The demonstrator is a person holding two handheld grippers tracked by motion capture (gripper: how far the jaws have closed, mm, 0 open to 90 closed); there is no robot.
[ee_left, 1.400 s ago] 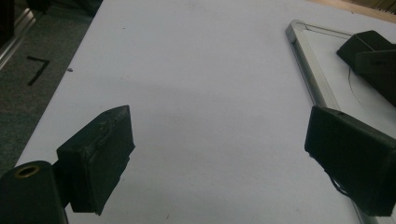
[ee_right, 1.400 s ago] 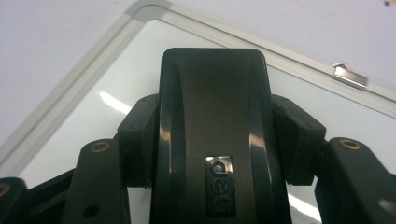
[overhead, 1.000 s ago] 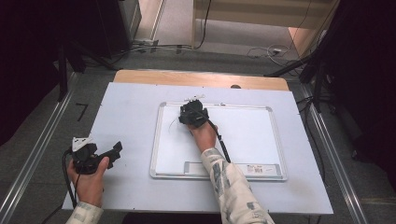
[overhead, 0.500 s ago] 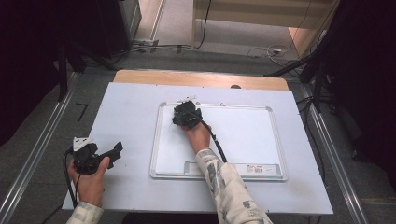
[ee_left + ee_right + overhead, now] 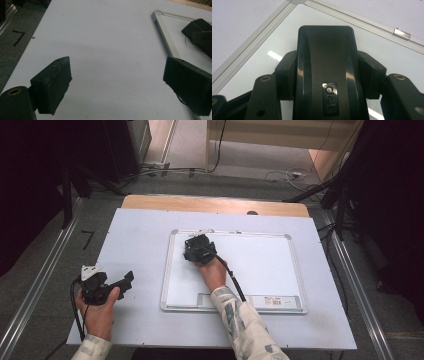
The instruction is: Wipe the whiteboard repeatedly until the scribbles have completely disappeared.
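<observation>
A white whiteboard with a silver frame lies flat on the table. My right gripper sits near the board's upper left corner. It is shut on a black eraser with a small logo plate, and the pads press its two sides. The eraser rests on the board just inside the frame corner. My left gripper is held low over the table, left of the board. Its jaws are open wide with nothing between them. Beyond them lie the board's frame and the right gripper.
The board lies on a pale sheet that covers the table, with a wooden strip at the far edge. A metal clip sits on the board's top frame. A cable trails from the right gripper over the board.
My right gripper has slid the eraser a little to the left on the board, toward its left frame. The left hand has kept still.
</observation>
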